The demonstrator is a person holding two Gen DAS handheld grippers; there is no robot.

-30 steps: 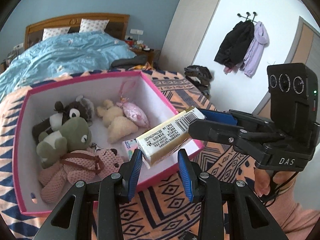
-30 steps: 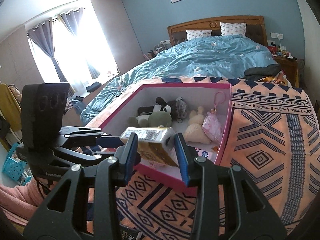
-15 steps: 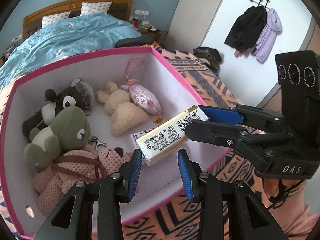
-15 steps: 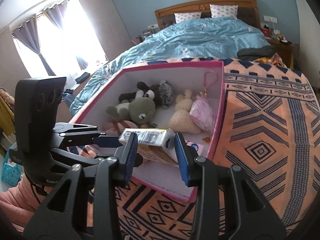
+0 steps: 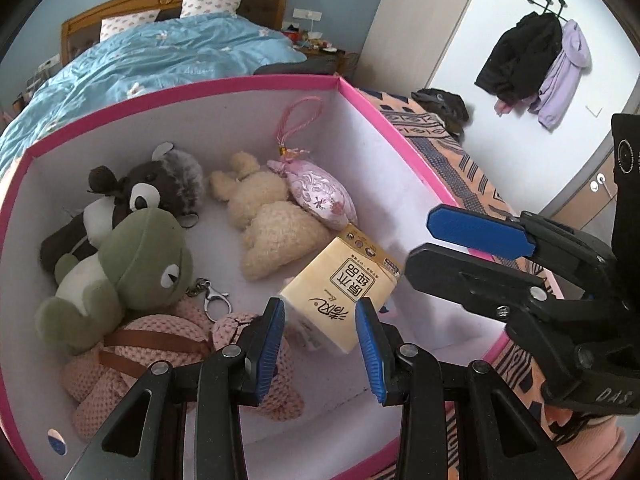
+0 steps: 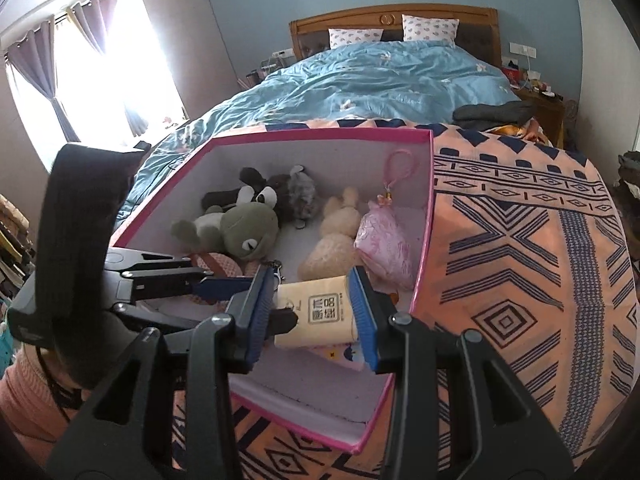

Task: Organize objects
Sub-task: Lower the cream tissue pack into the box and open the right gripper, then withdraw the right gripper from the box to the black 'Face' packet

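The tissue pack (image 6: 316, 316) is held low inside the pink box (image 5: 384, 112), at its near right corner, clamped at one end between the right tongs (image 6: 311, 292). The left tongs (image 5: 320, 320) are drawn together, nothing gripped, tips just beside the pack. The pack is judged light, soft and crushable, with a slippery wrapper; a hold across its narrow sides is advised. Free floor remains at that corner, away from the plush toys (image 5: 132, 256); the box rim is to be cleared on withdrawal.

My left camera looks steeply down into the pink box (image 5: 384, 108) from close above its near wall. My right camera looks in from its near corner; both share the plush toys (image 6: 240, 228).
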